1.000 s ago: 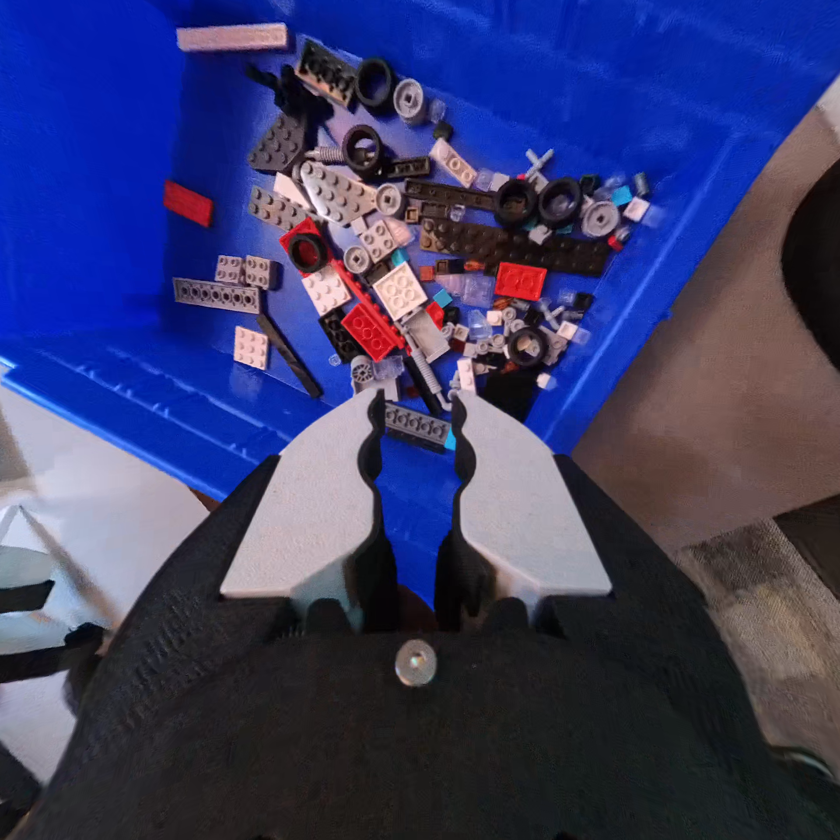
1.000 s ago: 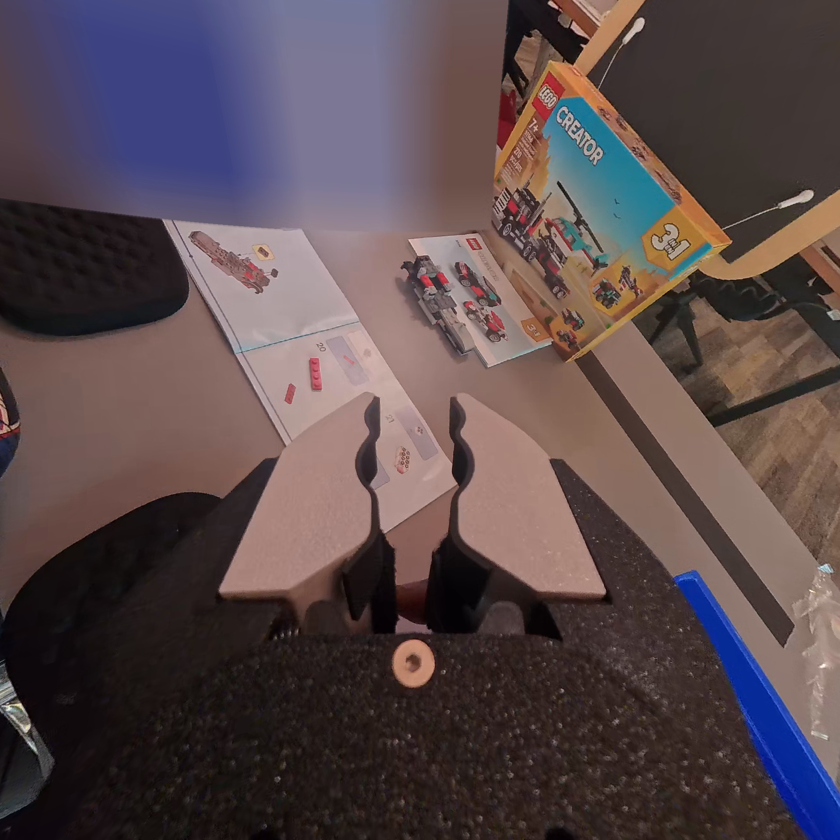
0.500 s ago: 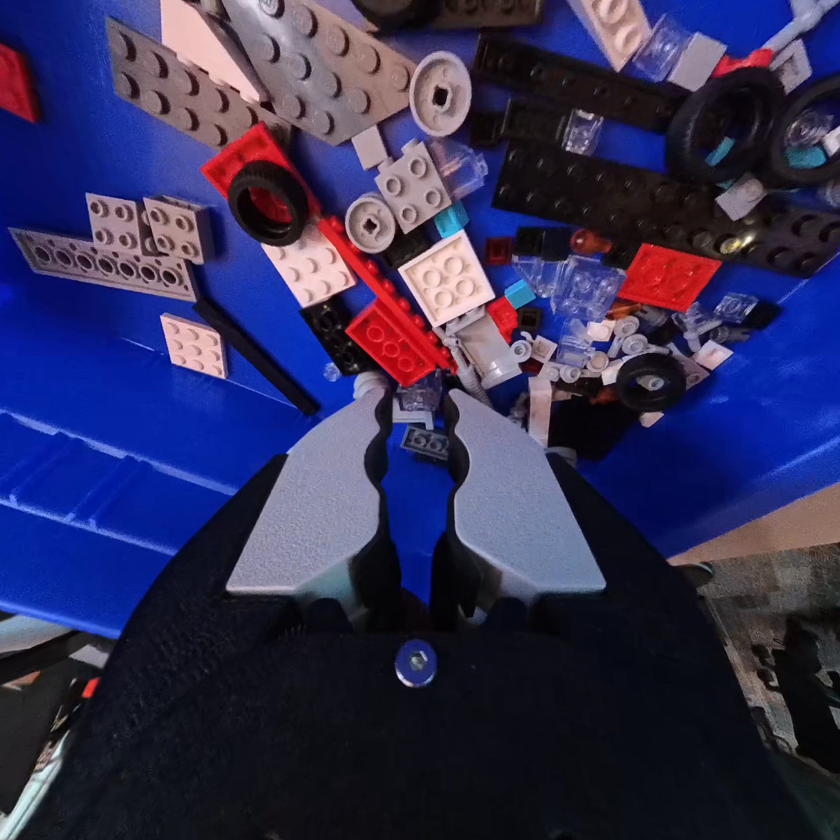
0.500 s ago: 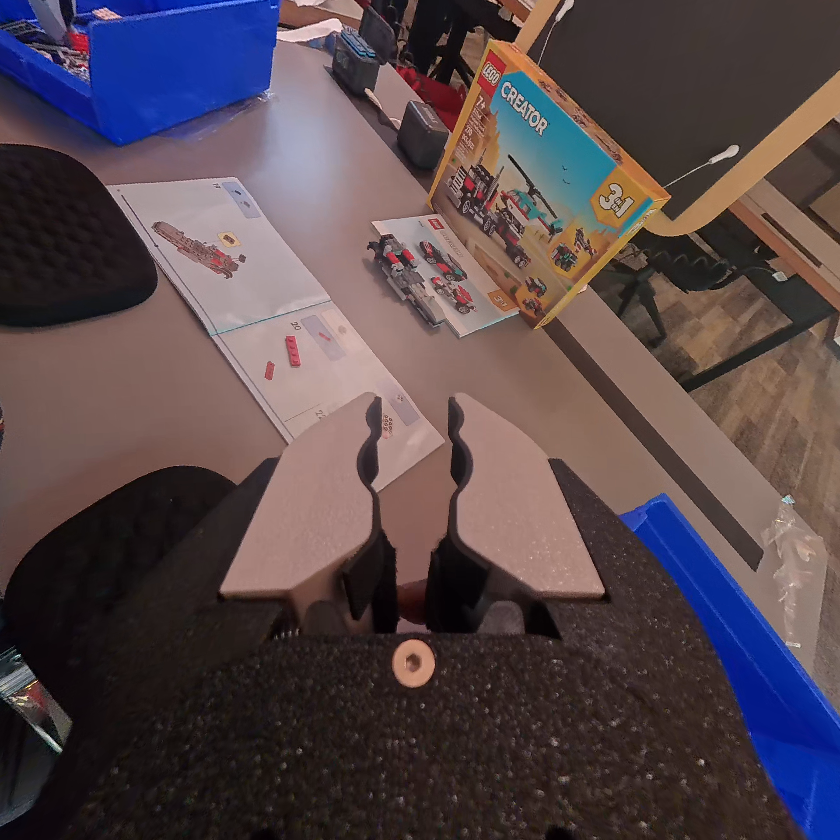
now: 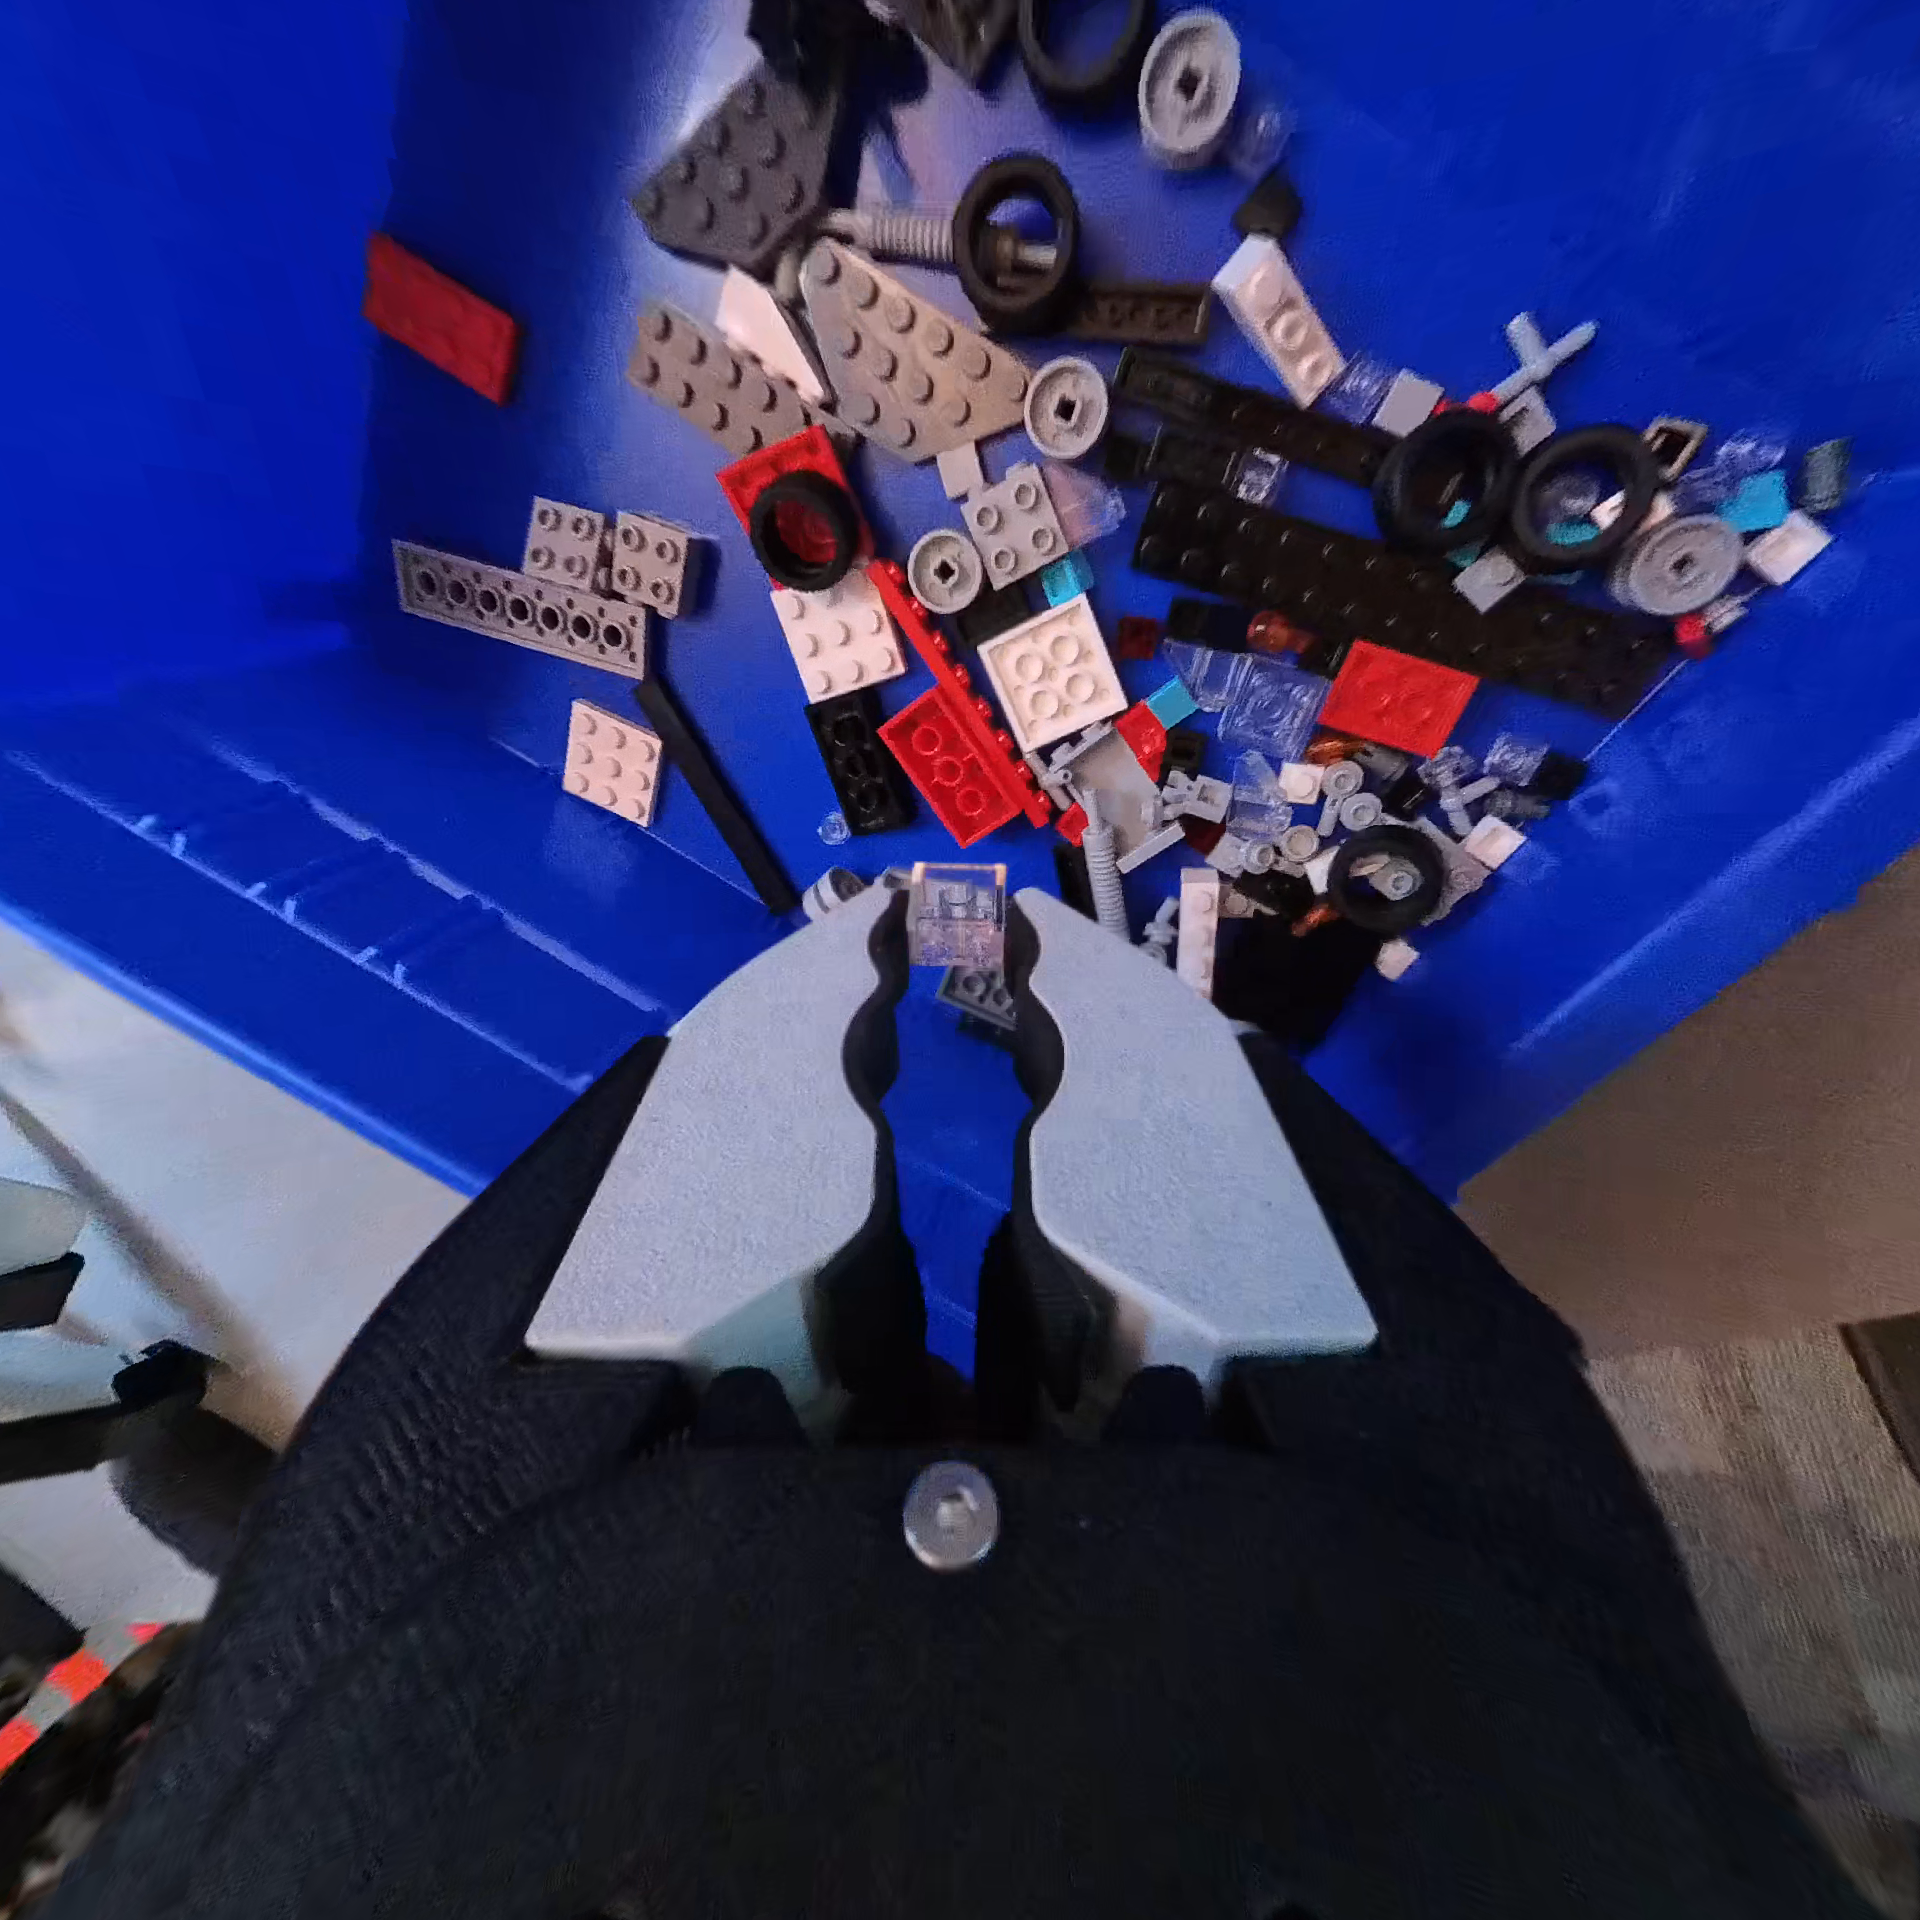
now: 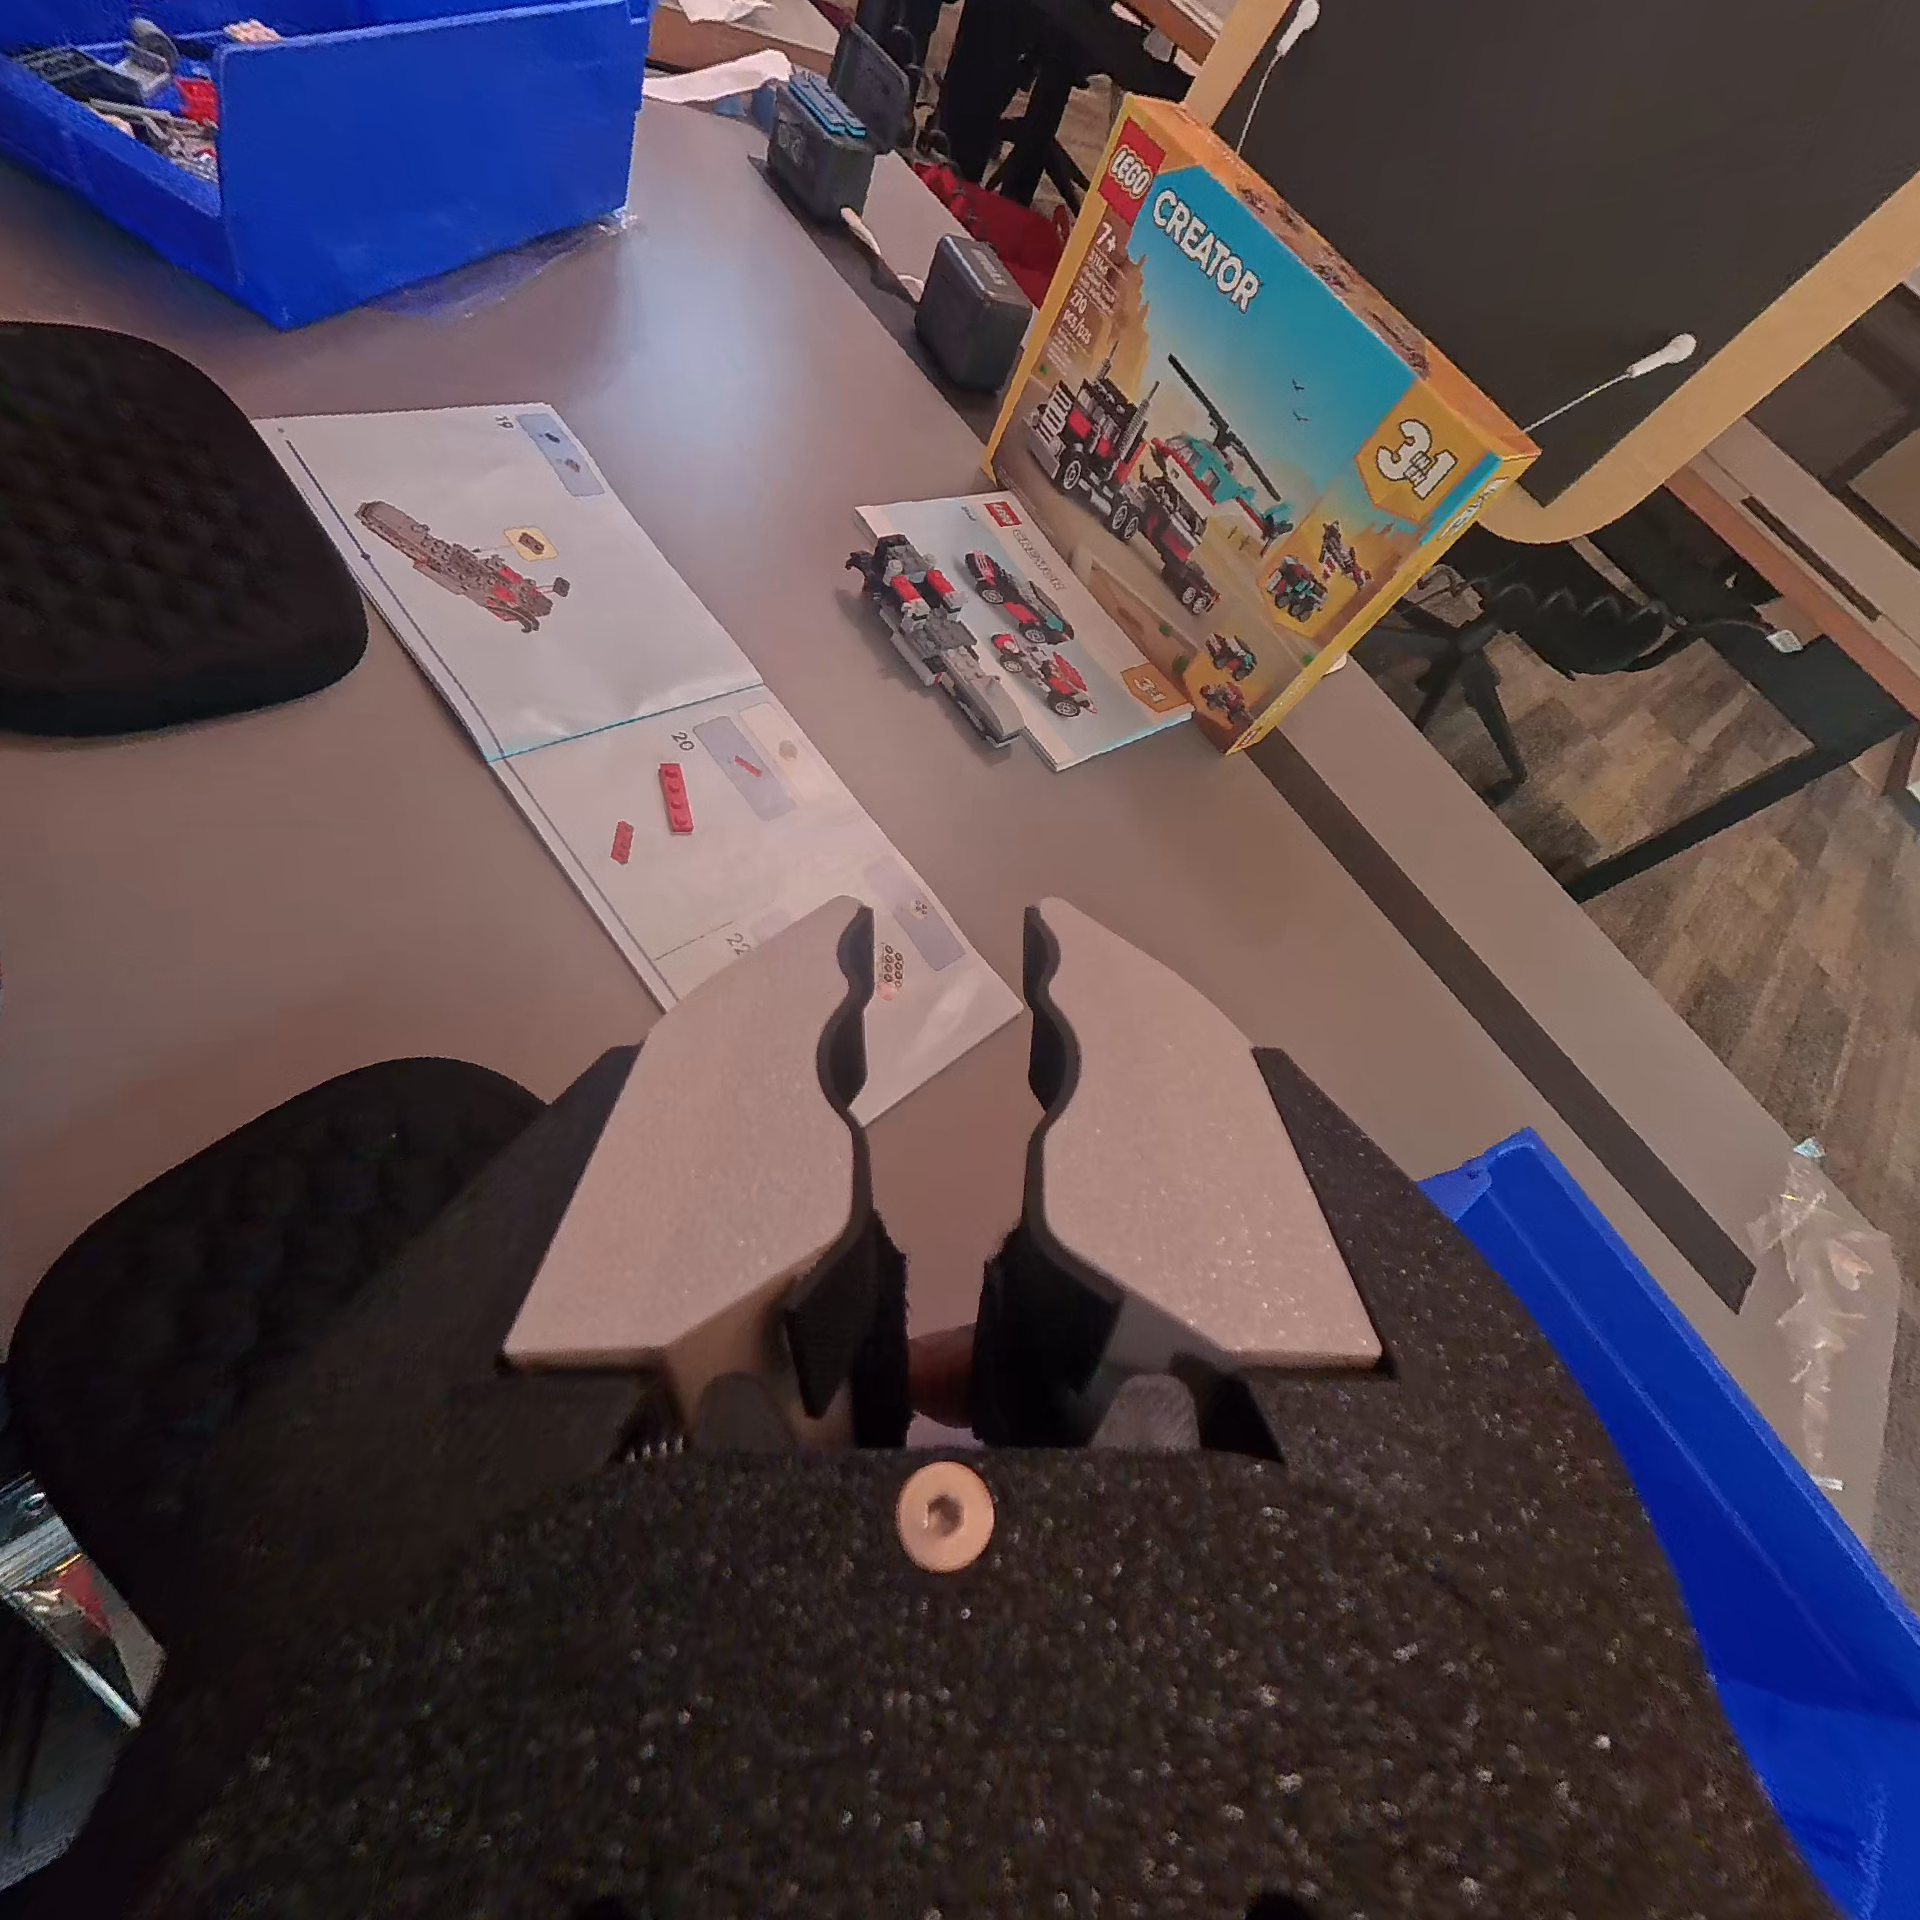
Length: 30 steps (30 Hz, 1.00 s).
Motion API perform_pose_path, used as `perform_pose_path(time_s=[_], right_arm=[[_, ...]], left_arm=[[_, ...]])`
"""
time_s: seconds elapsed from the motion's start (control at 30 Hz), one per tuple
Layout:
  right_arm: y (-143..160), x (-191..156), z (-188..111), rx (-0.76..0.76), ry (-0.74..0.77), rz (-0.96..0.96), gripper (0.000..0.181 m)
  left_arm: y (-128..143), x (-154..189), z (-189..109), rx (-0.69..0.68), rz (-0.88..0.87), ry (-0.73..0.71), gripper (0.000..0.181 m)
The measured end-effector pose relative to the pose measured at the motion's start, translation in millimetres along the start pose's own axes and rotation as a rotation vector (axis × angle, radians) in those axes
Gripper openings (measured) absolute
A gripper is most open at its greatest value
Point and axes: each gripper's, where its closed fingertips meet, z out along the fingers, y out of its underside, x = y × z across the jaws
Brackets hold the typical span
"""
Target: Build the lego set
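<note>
Two views, left wrist first:
Left gripper (image 5: pixel 956 920): pinching a clear brick (image 5: pixel 957 914) at the tips, above the blue bin (image 5: pixel 312 935) of loose lego pieces (image 5: pixel 1049 665).
Right gripper (image 6: pixel 943 935): spread, empty, over the instruction booklet (image 6: pixel 582 623); partly built model (image 6: pixel 935 634) just beside the set box (image 6: pixel 1247 416).

The loose bricks (image 5: pixel 1039 665) lay in the bin (image 5: pixel 260 727), heaped toward its right wall, with a few plates (image 5: pixel 520 608) apart on the left. On the table (image 6: pixel 260 935) the open booklet (image 6: pixel 623 675) lay ahead of the right gripper (image 6: pixel 940 935), the half-built truck (image 6: pixel 930 644) to its right, touching a second booklet (image 6: pixel 1091 665). Behind that stood the box (image 6: pixel 1247 416) (upright, at the table's edge). Another bin (image 6: pixel 416 156) sat far left.
</note>
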Motion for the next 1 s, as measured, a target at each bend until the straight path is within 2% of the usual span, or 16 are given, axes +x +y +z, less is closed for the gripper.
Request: perform_pose_path(time_s=[0.33, 0.5, 0.63, 0.7, 0.73, 0.77, 0.83, 0.87, 0.93, 1.0], right_arm=[[-1.5, -2.0, 1.2, 0.029, -0.005, -0.004, 0.027], [-2.7, -2.7, -1.1, 0.043, -0.004, -0.009, 0.026], [-5.8, -4.1, -2.1, 0.067, -0.004, -0.010, 0.025], [-14.1, -6.6, 0.7, 0.117, -0.016, -0.001, 0.022], [-20.8, -9.0, 4.0, 0.154, -0.029, 0.004, 0.021], [-29.4, -12.5, 8.4, 0.197, -0.047, 0.010, 0.020], [-54.3, -24.2, 20.5, 0.312, -0.100, 0.028, 0.020], [-68.3, -34.2, 27.7, 0.371, -0.144, 0.029, 0.020], [-94.1, -56.3, 43.8, 0.462, -0.235, 0.016, 0.022], [-115.9, -80.0, 59.6, 0.527, -0.329, 0.008, 0.023]], left_arm=[[-27.3, 2.1, -59.8, 0.475, -0.156, -0.037, 0.017], [-50.8, 17.4, -86.5, 0.749, -0.231, 0.059, 0.017], [-71.5, 41.8, -115.6, 0.996, -0.308, 0.226, 0.017], [-86.6, 68.4, -144.7, 1.196, -0.377, 0.432, 0.017], [-94.1, 83.9, -164.2, 1.311, -0.444, 0.586, 0.017], [-100.4, 100.5, -190.6, 1.446, -0.524, 0.802, 0.017], [-98.5, 122.7, -248.7, 1.763, -0.680, 1.329, 0.017], [-97.6, 126.2, -258.3, 1.855, -0.798, 1.519, 0.017], [-105.0, 136.3, -253.3, 1.938, -0.996, 1.724, 0.017], [-111.0, 142.9, -244.9, 1.965, -1.142, 1.935, 0.017]])
